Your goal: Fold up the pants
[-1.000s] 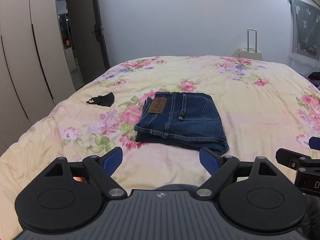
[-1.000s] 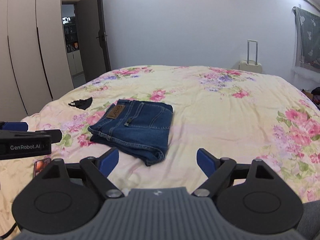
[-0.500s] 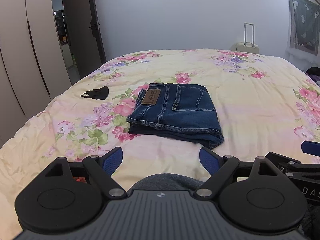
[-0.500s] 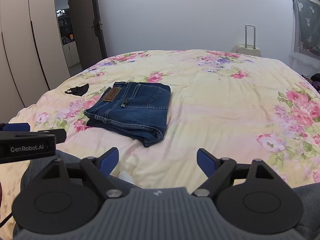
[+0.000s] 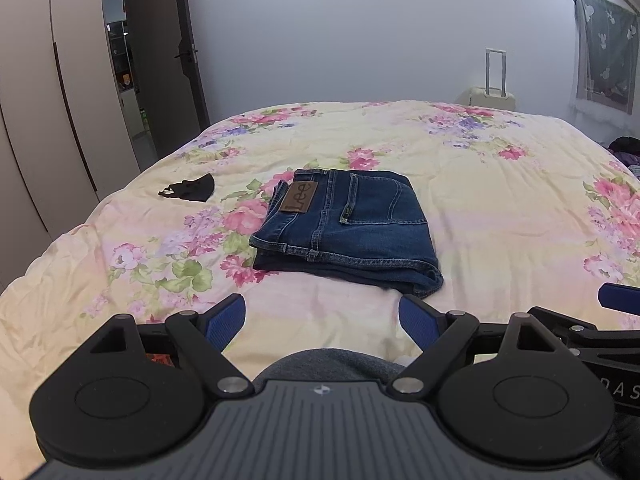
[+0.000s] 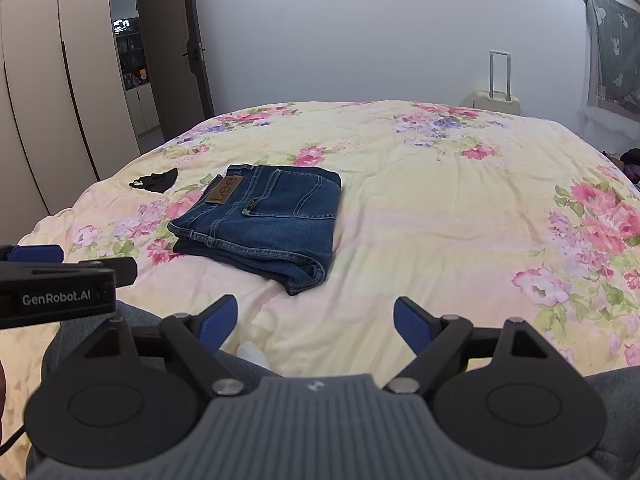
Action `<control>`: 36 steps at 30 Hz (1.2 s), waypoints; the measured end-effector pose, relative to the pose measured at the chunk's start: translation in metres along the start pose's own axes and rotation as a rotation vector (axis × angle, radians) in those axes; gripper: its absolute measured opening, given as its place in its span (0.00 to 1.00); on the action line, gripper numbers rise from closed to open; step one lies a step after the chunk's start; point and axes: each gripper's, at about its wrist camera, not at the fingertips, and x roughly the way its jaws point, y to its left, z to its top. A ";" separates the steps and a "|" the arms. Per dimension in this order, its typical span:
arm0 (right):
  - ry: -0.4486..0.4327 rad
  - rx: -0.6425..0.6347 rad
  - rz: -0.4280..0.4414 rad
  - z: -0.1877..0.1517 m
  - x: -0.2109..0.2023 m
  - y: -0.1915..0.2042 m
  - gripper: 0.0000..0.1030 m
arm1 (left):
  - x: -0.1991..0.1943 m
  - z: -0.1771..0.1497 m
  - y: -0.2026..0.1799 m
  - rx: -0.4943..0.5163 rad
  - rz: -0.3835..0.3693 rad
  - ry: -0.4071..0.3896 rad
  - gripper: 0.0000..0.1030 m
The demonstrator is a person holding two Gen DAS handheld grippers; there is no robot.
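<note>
Pants (image 5: 348, 232): dark blue jeans, folded into a compact rectangle, lying flat on the bed ahead of both pairs of fingers. The back faces up, and I can see the brown leather patch (image 5: 299, 197) and a rear pocket.

Pants from my left fingers: straight ahead, just past the fingertips, with the thick folded edge nearest me.

Pants from my right fingers: ahead and off to the left, near my left fingertip and well apart from the right one (image 6: 264, 224).

Left gripper (image 5: 322, 316): I have the fingers spread wide and holding nothing. The blue pads (image 5: 224, 318) hang over bare quilt short of the jeans and touch no cloth.

Right gripper (image 6: 316, 318): fingers likewise wide and empty, with blue pads (image 6: 412, 322) above the quilt.

Grippers to each other: side by side. The right one's finger shows at the right edge of my left view, and the left one's body, marked GenRobot.AI, at the left edge of my right view.

Bed (image 5: 500, 208): pale yellow quilt with pink and purple flowers, lightly wrinkled in front of the fingers.

Black cloth item (image 5: 192, 191): small, on the quilt beyond and left of the jeans, apart from them.

Grey fabric (image 5: 328, 364): below and behind the fingers in both views, apparently the person's clothing.

Beyond the bed: a cream suitcase (image 5: 490, 96) with its handle raised stands against the far wall, right of the fingers. A wardrobe (image 5: 44, 92) and an open dark door (image 5: 168, 68) are to the left.
</note>
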 end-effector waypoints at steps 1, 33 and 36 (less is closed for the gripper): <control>-0.001 -0.001 0.000 0.000 0.000 0.000 0.79 | 0.000 0.000 0.000 0.000 -0.002 0.000 0.98; -0.008 -0.010 0.005 0.001 -0.005 0.002 0.79 | -0.002 0.001 -0.001 0.001 -0.004 -0.004 0.98; -0.008 -0.009 0.005 0.000 -0.005 0.002 0.79 | -0.004 0.002 0.000 -0.001 -0.004 -0.007 0.98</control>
